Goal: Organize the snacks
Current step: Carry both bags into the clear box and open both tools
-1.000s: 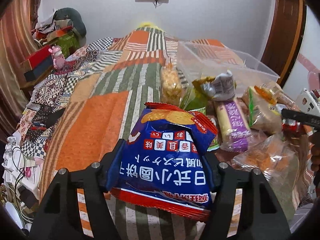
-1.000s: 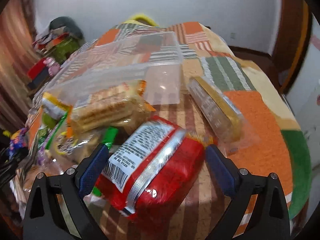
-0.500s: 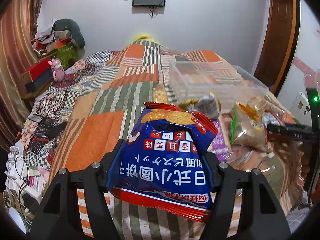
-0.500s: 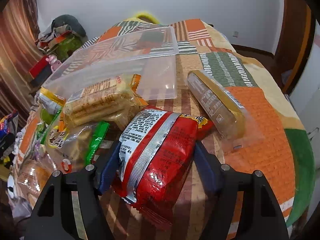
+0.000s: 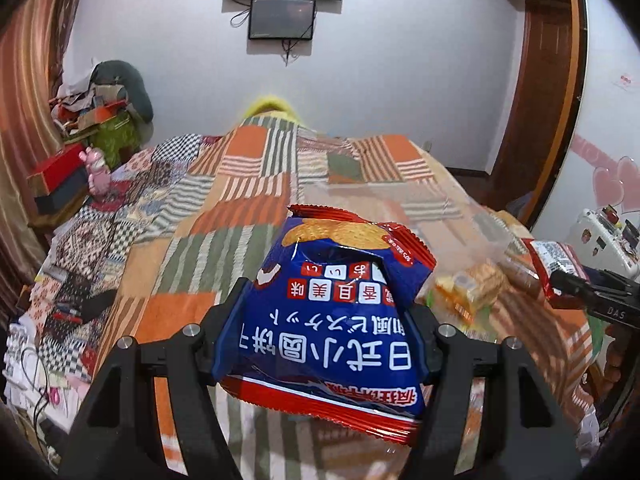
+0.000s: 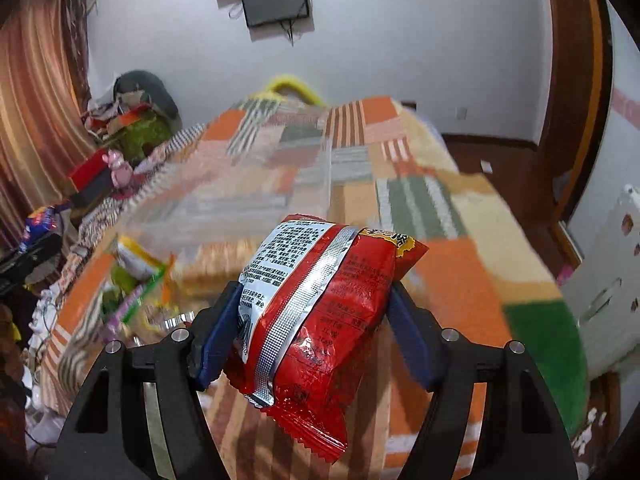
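Observation:
My left gripper (image 5: 326,316) is shut on a blue and red cracker bag (image 5: 336,320) and holds it above the patchwork bed cover. My right gripper (image 6: 314,300) is shut on a red snack bag (image 6: 320,308) with a silver seam and holds it lifted off the cover. The right gripper and its red bag also show at the right edge of the left wrist view (image 5: 560,272). A clear plastic bin (image 6: 248,200) lies ahead, blurred. Several loose snack packs (image 6: 136,276) lie on the cover to the left of the red bag, and they also show in the left wrist view (image 5: 472,292).
The bed's patchwork cover (image 5: 248,184) stretches ahead. A red box and pink toy (image 5: 72,172) sit at the left, with clutter behind. A white appliance (image 6: 612,272) stands to the right. A screen hangs on the back wall (image 5: 282,20).
My right gripper closed on the red snack bag and lifted it off the cover. Both grippers have risen and tilted up, with the blue bag still held in the left.

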### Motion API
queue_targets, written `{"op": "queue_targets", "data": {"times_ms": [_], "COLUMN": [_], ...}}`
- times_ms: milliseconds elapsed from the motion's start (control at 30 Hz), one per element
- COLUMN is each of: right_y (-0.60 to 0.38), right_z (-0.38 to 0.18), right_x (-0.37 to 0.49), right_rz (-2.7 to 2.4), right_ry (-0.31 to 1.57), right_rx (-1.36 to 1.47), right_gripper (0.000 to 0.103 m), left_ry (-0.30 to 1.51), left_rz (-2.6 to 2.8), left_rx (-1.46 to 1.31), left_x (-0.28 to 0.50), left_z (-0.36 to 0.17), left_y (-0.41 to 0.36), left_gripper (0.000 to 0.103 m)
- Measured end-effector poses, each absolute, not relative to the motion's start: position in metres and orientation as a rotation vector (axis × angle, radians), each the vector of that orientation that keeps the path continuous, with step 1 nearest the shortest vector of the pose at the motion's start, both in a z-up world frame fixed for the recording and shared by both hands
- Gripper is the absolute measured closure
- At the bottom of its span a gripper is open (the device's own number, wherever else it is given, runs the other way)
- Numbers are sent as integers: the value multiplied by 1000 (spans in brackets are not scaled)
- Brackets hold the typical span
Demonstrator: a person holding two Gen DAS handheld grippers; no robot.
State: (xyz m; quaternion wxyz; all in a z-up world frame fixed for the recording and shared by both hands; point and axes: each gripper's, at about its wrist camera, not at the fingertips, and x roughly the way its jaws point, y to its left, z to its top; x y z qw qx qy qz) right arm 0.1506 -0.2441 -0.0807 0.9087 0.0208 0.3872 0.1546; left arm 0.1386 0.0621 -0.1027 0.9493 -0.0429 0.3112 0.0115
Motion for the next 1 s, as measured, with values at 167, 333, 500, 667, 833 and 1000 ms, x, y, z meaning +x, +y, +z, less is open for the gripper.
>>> {"op": "queue_targets", "data": {"times_ms": [167,333,500,667,833,1000], "right_y": [-235,-220,-208,-194,-183,-170], "right_z": [-70,-64,-66,-75,-90,-105], "right_x": [166,184,203,224,242,253], "right_rz": [346,371,389,403,422,435], "right_ry": [749,707,692,701,739,784], "right_rx": [28,20,23,4,-16,-45], "right_gripper": [34,34,34,34,34,34], "left_ry": [618,624,636,672,727,775], "left_rz": [6,-18,-29,-40,-57,-92], "left_rx": [-71,-77,-75,-63,-57,-70], "left_x": [164,197,226,254,279,293], "left_z": [-93,-89,-91,-104,-121,-134], "left_y": [53,48,42,39,35,31], "left_gripper": [37,37,36,36,36,36]}}
